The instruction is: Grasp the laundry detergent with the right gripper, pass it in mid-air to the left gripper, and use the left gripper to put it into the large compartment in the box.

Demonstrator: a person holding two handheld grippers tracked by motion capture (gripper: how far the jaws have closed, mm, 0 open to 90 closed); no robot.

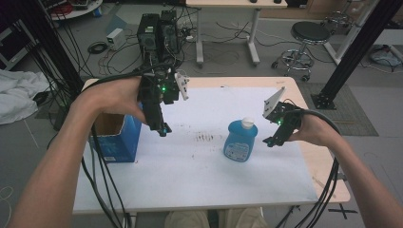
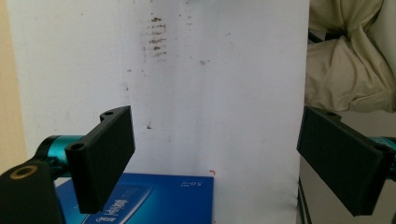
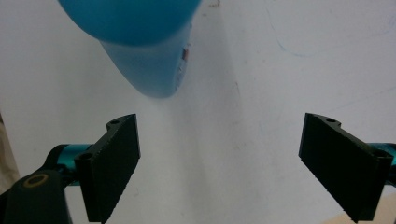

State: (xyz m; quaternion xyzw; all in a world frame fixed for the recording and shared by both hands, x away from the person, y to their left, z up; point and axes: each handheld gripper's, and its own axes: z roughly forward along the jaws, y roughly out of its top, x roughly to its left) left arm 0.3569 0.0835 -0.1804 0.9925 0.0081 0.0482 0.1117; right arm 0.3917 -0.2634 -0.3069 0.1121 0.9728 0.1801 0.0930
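A blue bottle point(image 1: 240, 139) with a white cap stands upright on the white sheet point(image 1: 199, 175), right of centre. My right gripper point(image 1: 271, 141) hovers just to its right, open and holding nothing; in the right gripper view the bottle point(image 3: 140, 42) sits beyond the left jaw and outside the gap. An open blue box point(image 1: 115, 135) stands at the table's left edge. My left gripper point(image 1: 163, 130) hangs above the sheet to the right of that box, open with nothing in it. The box's blue side point(image 2: 154, 198) shows low in the left gripper view.
Dark smudges point(image 1: 207, 137) mark the sheet's middle. Thick cables point(image 1: 102, 180) trail off the table's near-left edge. Beyond the table stand computer towers point(image 1: 157, 33), a desk and a black stool point(image 1: 309, 35). A white cloth point(image 1: 19, 92) lies on the floor at left.
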